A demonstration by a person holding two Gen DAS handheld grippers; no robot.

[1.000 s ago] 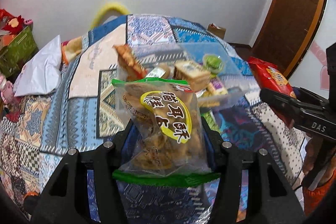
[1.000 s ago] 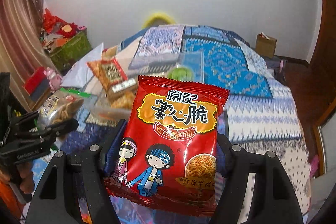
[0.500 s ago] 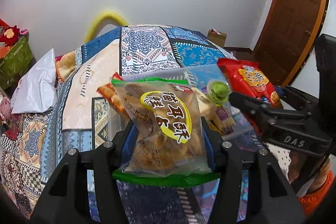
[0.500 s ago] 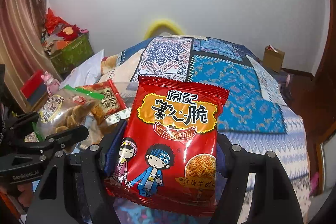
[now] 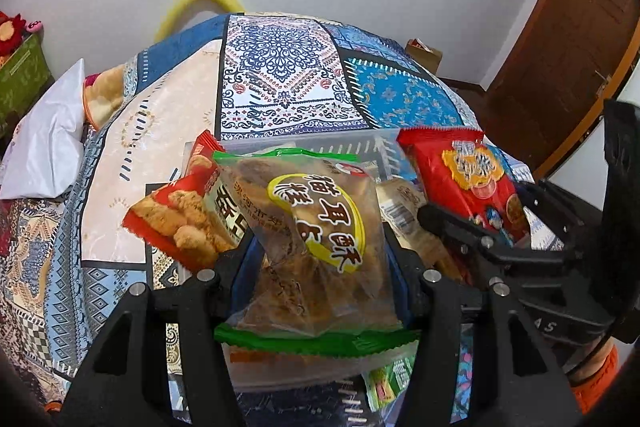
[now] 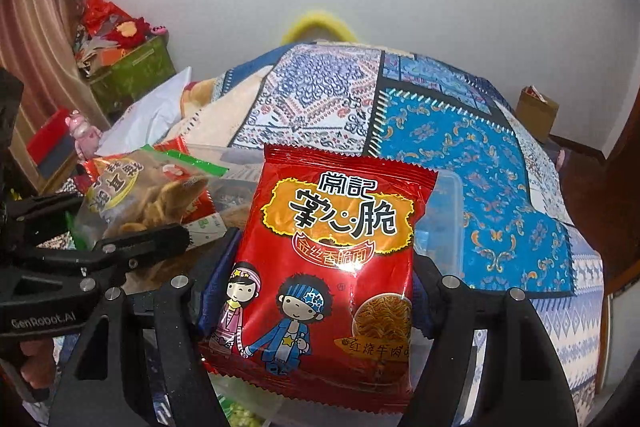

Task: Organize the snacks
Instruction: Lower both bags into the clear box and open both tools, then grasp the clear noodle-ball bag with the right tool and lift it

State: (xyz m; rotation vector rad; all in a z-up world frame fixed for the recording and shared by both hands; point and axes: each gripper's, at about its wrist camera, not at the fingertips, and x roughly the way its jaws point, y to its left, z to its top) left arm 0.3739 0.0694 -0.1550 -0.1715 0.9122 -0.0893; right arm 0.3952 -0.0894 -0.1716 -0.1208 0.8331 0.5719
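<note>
Snack packets fill both grippers: a clear packet with green edges [image 5: 320, 247], full of brown fried pieces, stands upright between the two fingers of the left gripper [image 5: 320, 275], whose pads press on its sides, so the fingers are partly apart and clamped on it. A red noodle packet [image 6: 332, 267] with two cartoon children sits the same way in the right gripper [image 6: 320, 291], fingers partly apart and gripping its sides. Both packets hang over a clear plastic box [image 5: 360, 143] that stands on a bed with a patchwork quilt [image 5: 280, 75]. An orange-red packet [image 5: 184, 219] showing fried chunks leans out at the box's left side, just behind the clear packet, and other small packets lie in the box, mostly hidden. From the left camera the right gripper and its red packet crowd in close on the right; a white pillow [image 5: 44, 147] lies well off to the left
</note>
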